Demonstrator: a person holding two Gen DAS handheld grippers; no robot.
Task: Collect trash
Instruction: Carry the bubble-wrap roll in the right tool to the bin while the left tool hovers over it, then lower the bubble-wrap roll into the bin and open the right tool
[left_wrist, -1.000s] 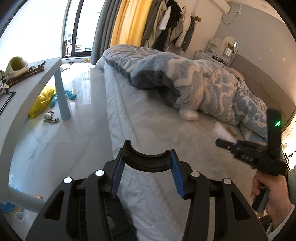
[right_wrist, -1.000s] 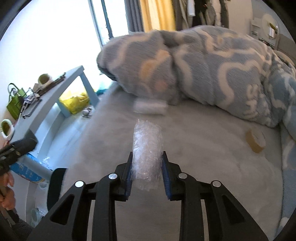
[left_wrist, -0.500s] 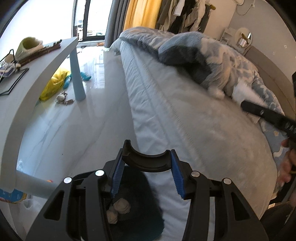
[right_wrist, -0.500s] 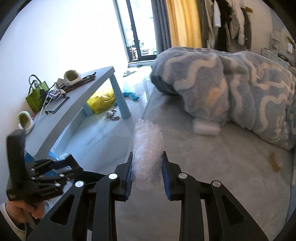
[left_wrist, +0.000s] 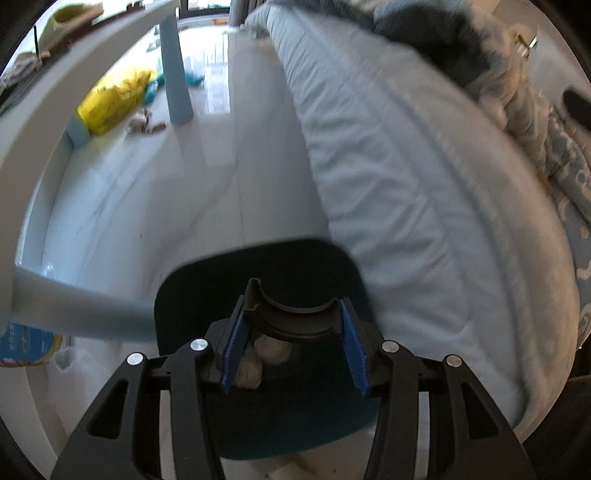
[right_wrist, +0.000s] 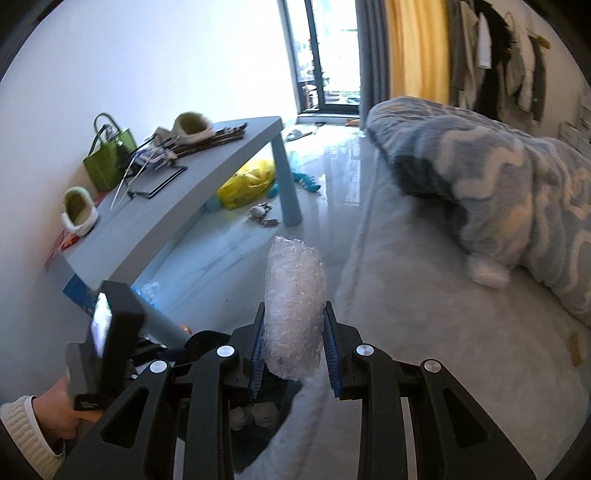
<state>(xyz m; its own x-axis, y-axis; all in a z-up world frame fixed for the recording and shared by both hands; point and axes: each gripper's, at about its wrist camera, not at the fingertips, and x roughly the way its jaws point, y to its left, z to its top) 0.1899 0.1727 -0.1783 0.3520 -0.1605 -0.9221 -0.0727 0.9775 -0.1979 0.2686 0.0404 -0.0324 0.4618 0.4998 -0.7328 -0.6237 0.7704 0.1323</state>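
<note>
Right hand-held gripper (right_wrist: 293, 354): tilted downward, clamped on bubble wrap roll (right_wrist: 294, 306). Left hand-held gripper (left_wrist: 293, 345): steeply down, holding black bin rim (left_wrist: 291, 315) above bin (left_wrist: 258, 258).

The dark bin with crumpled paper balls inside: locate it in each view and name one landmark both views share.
Left wrist view: the dark bin with crumpled paper balls inside fills the lower centre, on the floor against the bed's side, beyond the left gripper.
Right wrist view: only a slice shows at bottom centre, under the right gripper.
Shared landmark: the yellow plastic bag under the light blue table.
</note>
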